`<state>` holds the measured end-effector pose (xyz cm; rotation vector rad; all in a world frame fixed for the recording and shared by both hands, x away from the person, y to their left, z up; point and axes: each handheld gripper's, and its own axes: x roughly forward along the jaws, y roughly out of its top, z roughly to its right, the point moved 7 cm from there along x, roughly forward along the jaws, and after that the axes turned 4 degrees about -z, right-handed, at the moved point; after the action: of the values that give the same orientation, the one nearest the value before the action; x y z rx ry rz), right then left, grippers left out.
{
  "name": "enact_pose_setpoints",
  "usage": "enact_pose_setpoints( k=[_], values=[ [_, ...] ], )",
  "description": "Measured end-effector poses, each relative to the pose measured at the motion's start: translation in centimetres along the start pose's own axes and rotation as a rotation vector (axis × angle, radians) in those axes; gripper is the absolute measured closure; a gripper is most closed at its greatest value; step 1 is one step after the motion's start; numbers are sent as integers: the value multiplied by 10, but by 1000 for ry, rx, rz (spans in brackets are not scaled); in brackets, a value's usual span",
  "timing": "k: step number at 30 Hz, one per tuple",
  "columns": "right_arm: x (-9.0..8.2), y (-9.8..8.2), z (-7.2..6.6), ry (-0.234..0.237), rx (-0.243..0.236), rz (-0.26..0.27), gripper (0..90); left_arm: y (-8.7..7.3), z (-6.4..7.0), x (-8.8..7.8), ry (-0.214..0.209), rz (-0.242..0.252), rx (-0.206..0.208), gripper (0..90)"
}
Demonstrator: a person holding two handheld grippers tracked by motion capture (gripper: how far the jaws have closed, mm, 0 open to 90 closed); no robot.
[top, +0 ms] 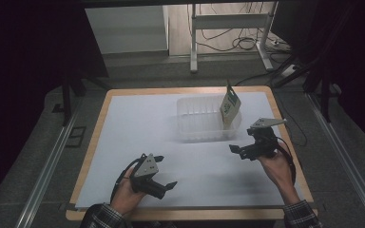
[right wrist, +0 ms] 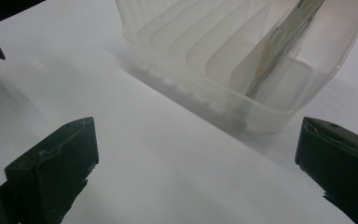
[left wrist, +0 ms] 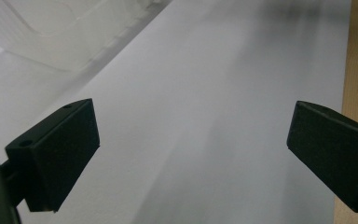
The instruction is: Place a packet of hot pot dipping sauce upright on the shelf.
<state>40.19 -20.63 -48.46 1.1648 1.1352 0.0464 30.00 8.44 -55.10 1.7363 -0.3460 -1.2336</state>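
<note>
Right gripper view has the right gripper (right wrist: 196, 163) spread wide and empty, just short of the clear plastic bin (right wrist: 279, 109), where a flat packet (right wrist: 284, 42) leans inside against a divider. The left gripper (top: 160, 172), also spread, hangs well back from the bin. A careless reach could shove the light bin or topple the packet.

Room was dim, corners of the high view nearly black. The white surface (top: 138, 137) was the brightest area, evenly lit, shadows soft. Both gripper views were soft-focused; the clear tub (right wrist: 242, 60) looked hazy.
</note>
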Motion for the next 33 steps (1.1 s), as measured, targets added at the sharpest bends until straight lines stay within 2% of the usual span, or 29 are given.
enact_pose_setpoints(
  k=[14,33],
  values=[
    [-1,-10,-14,13,-40,-14,0,0,-1,-1,0,5,-8,19],
    [-4,-33,-25,36,-57,-32,0,0,-1,-1,-12,15,-19,12]
  ],
)
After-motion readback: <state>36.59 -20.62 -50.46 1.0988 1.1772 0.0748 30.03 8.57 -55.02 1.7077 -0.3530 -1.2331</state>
